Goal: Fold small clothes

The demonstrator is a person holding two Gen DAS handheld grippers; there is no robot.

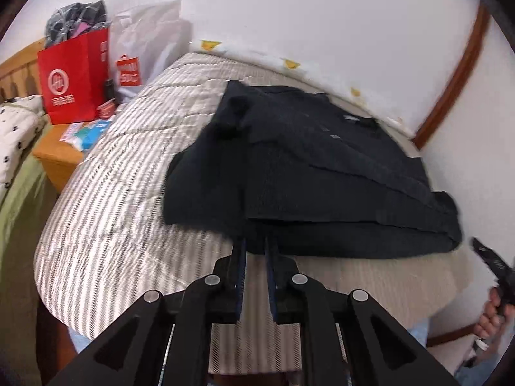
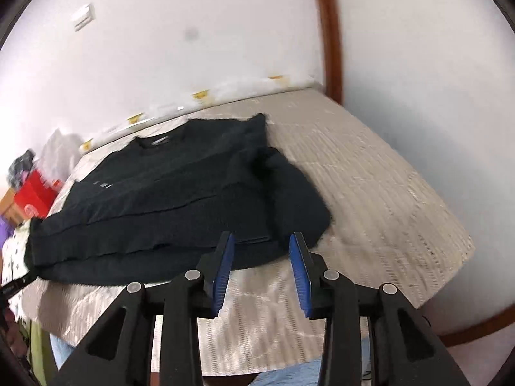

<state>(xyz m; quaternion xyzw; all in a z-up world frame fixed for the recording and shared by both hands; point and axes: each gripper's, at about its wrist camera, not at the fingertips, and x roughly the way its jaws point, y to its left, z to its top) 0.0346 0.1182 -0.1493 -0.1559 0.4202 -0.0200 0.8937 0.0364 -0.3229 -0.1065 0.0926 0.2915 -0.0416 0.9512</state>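
A black sweater (image 1: pixel 322 167) (image 2: pixel 161 199) lies flat on a bed with a beige striped quilt (image 1: pixel 112 177) (image 2: pixel 370 193), collar toward the wall. Its side parts are folded in over the body. My left gripper (image 1: pixel 256 241) is at the near hem with its jaws almost together. The tips are buried in the dark cloth, and a flap hangs lifted over them. My right gripper (image 2: pixel 263 238) stands open just in front of the hem's right corner, and its blue pads (image 2: pixel 225 267) touch no cloth. In the left wrist view the right gripper (image 1: pixel 492 263) shows at the far right, held by a hand (image 1: pixel 491 318).
A red paper bag (image 1: pixel 74 80) and a white plastic bag (image 1: pixel 145 41) stand on a wooden nightstand (image 1: pixel 54 157) left of the bed. A spotted white cloth (image 1: pixel 16 125) lies further left. A white wall with brown wooden trim (image 1: pixel 450 80) (image 2: pixel 331 32) borders the bed's far side.
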